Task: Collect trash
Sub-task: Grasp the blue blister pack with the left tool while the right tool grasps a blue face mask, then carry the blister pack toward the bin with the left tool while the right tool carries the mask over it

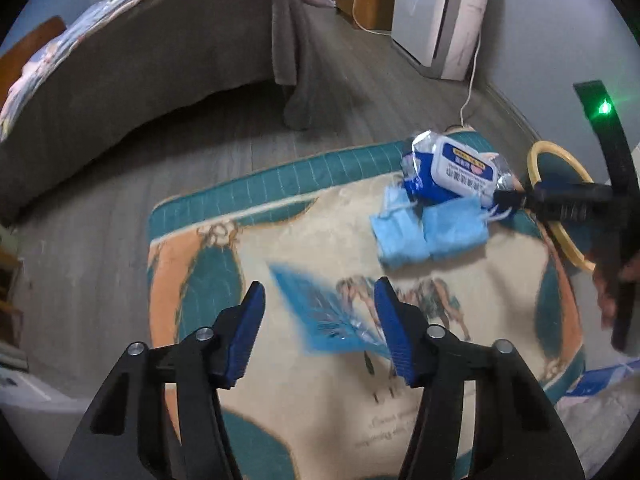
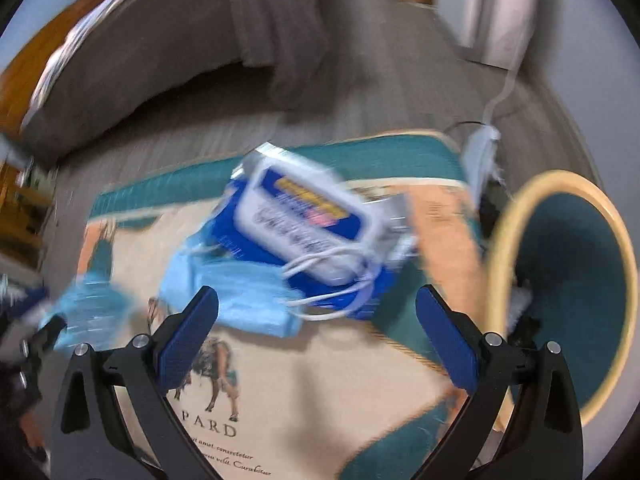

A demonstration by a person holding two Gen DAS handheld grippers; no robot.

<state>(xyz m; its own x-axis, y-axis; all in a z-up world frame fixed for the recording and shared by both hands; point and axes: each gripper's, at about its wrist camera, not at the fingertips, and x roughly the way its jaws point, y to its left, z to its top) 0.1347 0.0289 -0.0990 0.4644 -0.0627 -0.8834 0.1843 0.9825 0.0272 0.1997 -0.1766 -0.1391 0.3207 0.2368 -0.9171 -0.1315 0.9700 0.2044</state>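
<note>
**Blue wrapper in left claw, right claw wide over the wipes**

Left gripper (image 1: 318, 284) half closed, apparently pinching a flat blue plastic wrapper (image 1: 320, 320) above the cream-and-teal printed rug (image 1: 320, 400); contact at the pads blurred. Right gripper (image 2: 316, 300) spread wide and empty, poised over 2 light blue paper face masks (image 1: 428, 236) and a blue-and-white wet-wipe pack (image 1: 460, 168) lying together near the rug's far edge. Just beside them, a round bin with yellow rim and teal inside (image 2: 560, 280), cut off at the right in the left wrist view. Right wrist view smeared throughout; pack lettering unreadable. Behind, a grey-covered bed (image 1: 160, 60).
</note>
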